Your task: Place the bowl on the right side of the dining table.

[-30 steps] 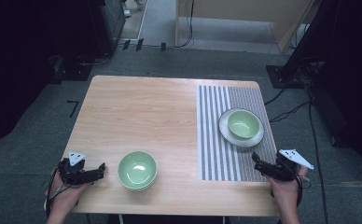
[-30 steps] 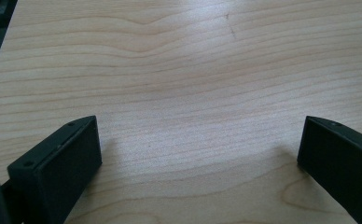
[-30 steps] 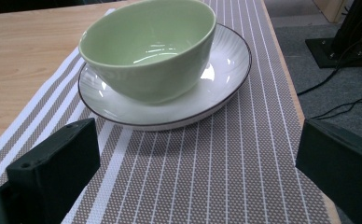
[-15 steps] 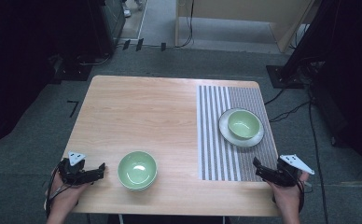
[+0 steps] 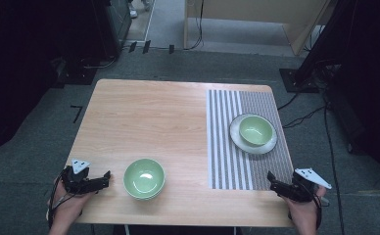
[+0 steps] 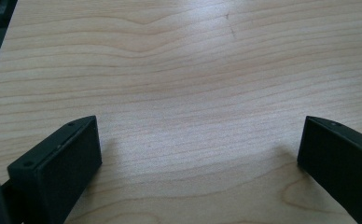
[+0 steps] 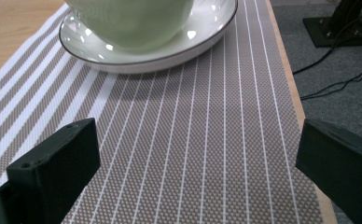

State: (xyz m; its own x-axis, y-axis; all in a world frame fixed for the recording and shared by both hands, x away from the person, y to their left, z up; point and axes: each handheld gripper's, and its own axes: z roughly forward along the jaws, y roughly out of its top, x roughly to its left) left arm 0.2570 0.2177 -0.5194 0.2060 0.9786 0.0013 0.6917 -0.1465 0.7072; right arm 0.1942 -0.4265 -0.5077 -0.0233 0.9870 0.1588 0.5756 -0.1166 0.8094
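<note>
- Resting at the worktop's [image 5: 144, 117] near corners, left gripper [image 5: 106, 178] and right gripper [image 5: 271, 178] hold jaws wide apart, empty.
- Near green bowl [image 5: 144, 178] sits just beside the left gripper.
- Second bowl [image 5: 255, 130] stands on a plate [image 5: 237, 138] on the striped mat [image 5: 227, 161].

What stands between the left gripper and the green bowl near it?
Nothing visible. The left gripper, jaws open, lies just left of the bowl, with bare table between them.
</note>
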